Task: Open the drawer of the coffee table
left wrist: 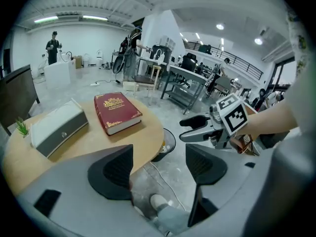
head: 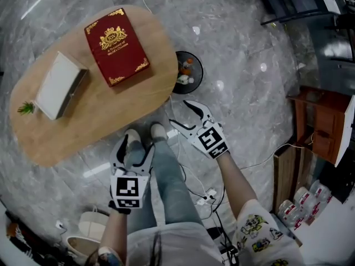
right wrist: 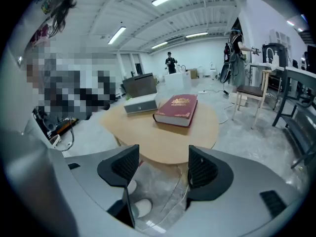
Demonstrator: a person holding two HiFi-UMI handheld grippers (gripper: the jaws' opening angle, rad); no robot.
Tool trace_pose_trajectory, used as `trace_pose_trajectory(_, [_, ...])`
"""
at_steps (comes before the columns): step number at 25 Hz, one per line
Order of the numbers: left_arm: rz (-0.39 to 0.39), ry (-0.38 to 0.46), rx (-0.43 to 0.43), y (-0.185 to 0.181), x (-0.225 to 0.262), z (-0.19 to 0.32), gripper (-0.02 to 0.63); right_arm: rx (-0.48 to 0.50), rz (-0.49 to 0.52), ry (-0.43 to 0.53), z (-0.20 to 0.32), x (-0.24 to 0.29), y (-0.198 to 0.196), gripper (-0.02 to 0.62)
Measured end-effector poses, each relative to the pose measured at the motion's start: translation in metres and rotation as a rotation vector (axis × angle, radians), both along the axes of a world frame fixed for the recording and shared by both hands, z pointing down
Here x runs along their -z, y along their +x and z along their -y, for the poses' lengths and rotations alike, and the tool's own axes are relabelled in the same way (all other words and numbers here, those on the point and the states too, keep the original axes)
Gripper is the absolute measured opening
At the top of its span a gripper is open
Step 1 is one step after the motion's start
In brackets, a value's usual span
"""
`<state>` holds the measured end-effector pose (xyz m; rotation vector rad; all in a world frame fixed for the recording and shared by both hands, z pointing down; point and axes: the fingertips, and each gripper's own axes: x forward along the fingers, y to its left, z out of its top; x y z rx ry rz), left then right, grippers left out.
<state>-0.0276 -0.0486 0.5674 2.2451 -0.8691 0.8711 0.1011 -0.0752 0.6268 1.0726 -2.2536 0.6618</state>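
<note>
Left gripper (head: 137,146): nearest, over the person's leg, jaws wide apart, holding nothing. Right gripper (head: 178,112): just right of the shoes (head: 158,130), jaws wide apart, empty. Coffee table (head: 111,115): oval wooden top, beyond both grippers, not touched. On it: red book (head: 116,46) at far right; drawer box (head: 60,86) with small knob left of the book, front flush; plant (head: 25,108) at left end

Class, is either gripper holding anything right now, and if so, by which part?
Nothing is held. The left gripper and the right gripper are both open and empty, clear of the coffee table.
</note>
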Motion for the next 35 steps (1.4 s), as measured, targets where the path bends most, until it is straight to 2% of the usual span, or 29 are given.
trace_pose_trajectory(6, [0.027, -0.018, -0.029, 0.010, -0.043, -0.010, 0.313, 0.096, -0.067, -0.025, -0.001, -0.063, 0.005, 0.276])
trace_pose_trajectory(14, [0.059, -0.067, -0.078, 0.020, -0.095, -0.025, 0.313, 0.198, -0.102, -0.053, 0.005, -0.124, 0.001, 0.276])
trace_pose_trajectory(20, [0.120, -0.097, -0.064, 0.003, -0.125, -0.033, 0.313, 0.262, -0.109, -0.062, 0.017, -0.151, -0.015, 0.276])
trace_pose_trajectory(26, [0.139, -0.124, -0.051, -0.005, -0.141, -0.038, 0.313, 0.338, -0.141, -0.045, 0.020, -0.168, -0.025, 0.270])
trace_pose_trajectory(30, [0.139, -0.130, -0.057, -0.004, -0.145, -0.041, 0.311, 0.363, -0.144, -0.057, 0.022, -0.178, -0.031, 0.206])
trace_pose_trajectory(35, [0.147, -0.134, -0.056, -0.007, -0.150, -0.043, 0.311, 0.411, -0.153, -0.049, 0.022, -0.183, -0.032, 0.187])
